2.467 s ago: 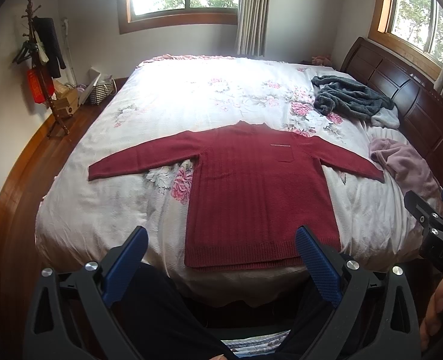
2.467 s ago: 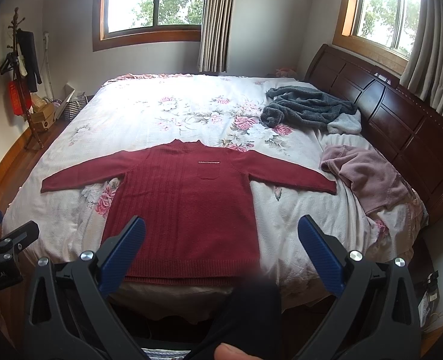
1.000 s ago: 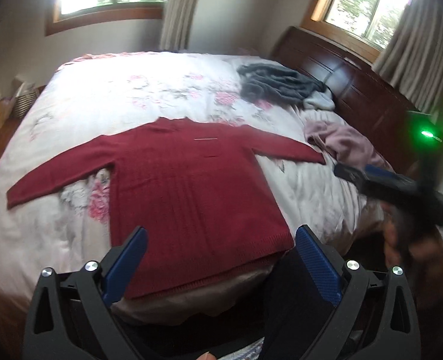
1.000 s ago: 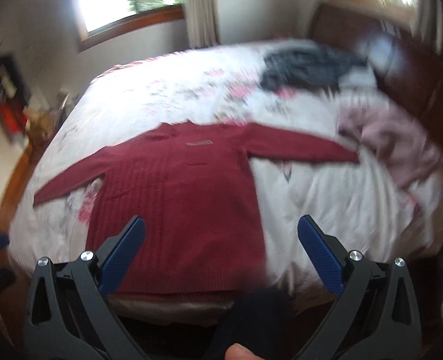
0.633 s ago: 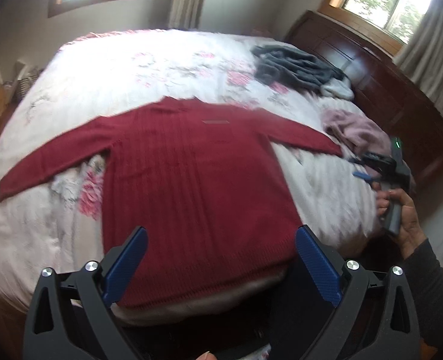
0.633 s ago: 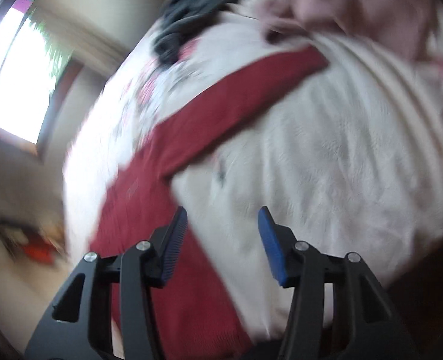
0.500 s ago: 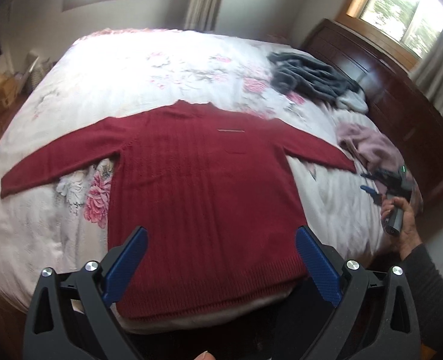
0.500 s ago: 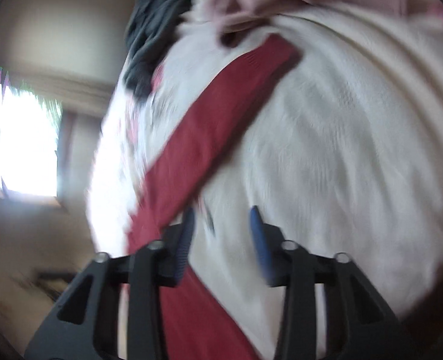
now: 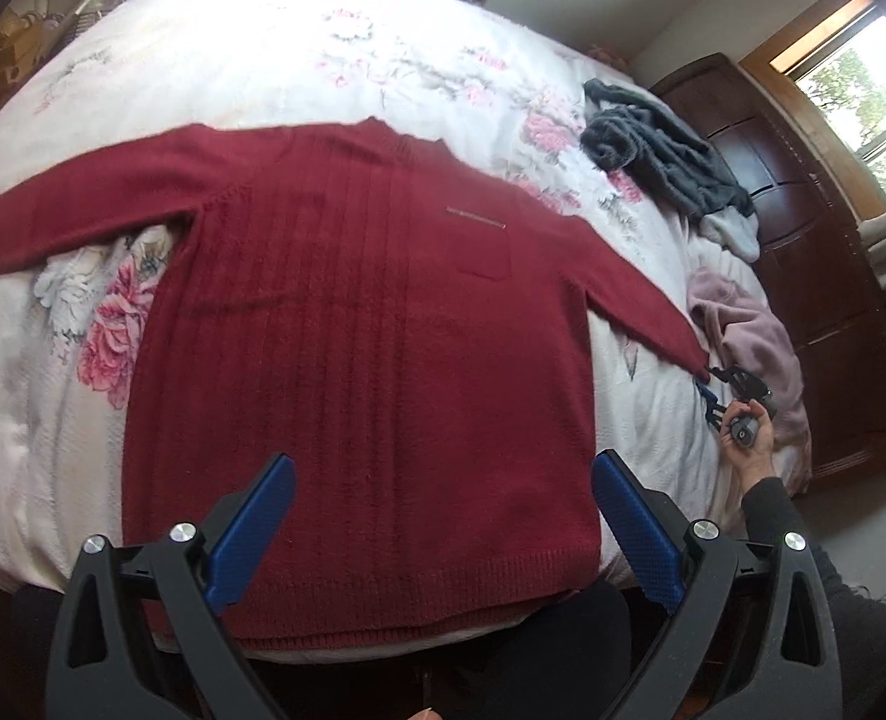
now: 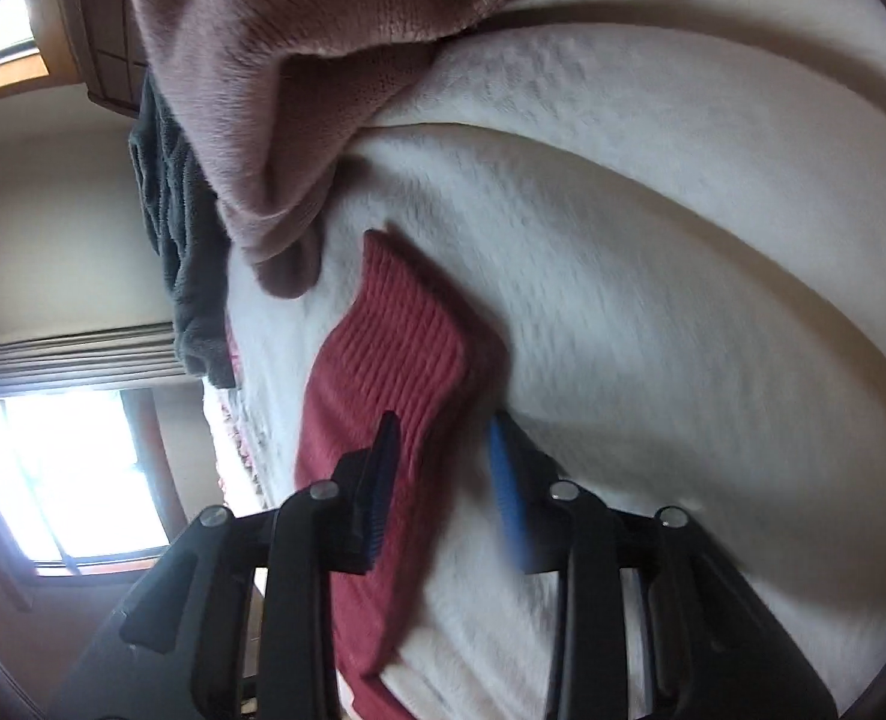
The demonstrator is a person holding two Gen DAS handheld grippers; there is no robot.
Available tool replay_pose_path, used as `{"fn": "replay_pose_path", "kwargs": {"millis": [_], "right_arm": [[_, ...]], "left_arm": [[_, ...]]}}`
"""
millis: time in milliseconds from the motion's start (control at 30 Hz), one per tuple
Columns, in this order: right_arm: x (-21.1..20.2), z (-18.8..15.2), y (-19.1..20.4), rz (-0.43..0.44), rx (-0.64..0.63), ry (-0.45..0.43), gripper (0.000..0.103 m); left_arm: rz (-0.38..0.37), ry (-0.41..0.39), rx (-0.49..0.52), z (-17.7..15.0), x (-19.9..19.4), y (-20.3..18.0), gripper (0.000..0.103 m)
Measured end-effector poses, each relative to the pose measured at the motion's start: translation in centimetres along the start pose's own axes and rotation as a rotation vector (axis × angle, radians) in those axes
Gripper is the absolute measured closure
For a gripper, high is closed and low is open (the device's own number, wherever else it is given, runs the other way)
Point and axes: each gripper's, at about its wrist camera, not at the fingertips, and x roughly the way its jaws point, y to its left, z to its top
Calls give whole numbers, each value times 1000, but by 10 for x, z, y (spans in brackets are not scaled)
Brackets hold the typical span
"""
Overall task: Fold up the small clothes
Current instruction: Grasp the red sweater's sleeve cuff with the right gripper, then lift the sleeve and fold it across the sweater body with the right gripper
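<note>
A dark red knit sweater lies flat, face up, on the floral bed cover, with both sleeves spread out. My left gripper hovers open above the hem, and nothing is between its blue fingers. A hand holds my right gripper at the end of the right sleeve. In the right wrist view the right gripper is turned on its side. Its jaws are narrowed but still apart, with the ribbed sleeve cuff lying between them.
A pink garment is bunched just past the right cuff, close to the right gripper. A grey garment lies farther back. The dark wooden headboard runs along the right side. The bed's near edge is under my left gripper.
The right gripper swung down to the right sleeve cuff and its jaws narrowed around it. The left gripper moved in closer over the sweater, still open.
</note>
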Motion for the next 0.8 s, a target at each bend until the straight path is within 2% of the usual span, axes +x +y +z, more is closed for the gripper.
{"fn": "replay_pose_path", "kwargs": {"millis": [133,233,267,300,467,667,800], "right_arm": [[6,9,4,18,6,-25,73],[8,2,8,16,-9,-44,72],[10,0,9,13,-14,-46,76],[11,0,12,9,-25,-48,86],[-4,-16,48,5,-136,-110,89],[-36,-77,140,28,-407,-160,90],[-47,-138,201,72,-576,-167,90]], "left_arm": [[-9,-4,-12,2,3,4,4],[-68,-3,-56,5,3,13,4],[-91,-4,-84,6,3,19,4],[-101,-5,-97,7,3,22,4],[-166,-29,-178,14,-3,47,4],[-240,-57,-284,23,-5,82,4],[-263,-77,-315,34,-4,93,4]]}}
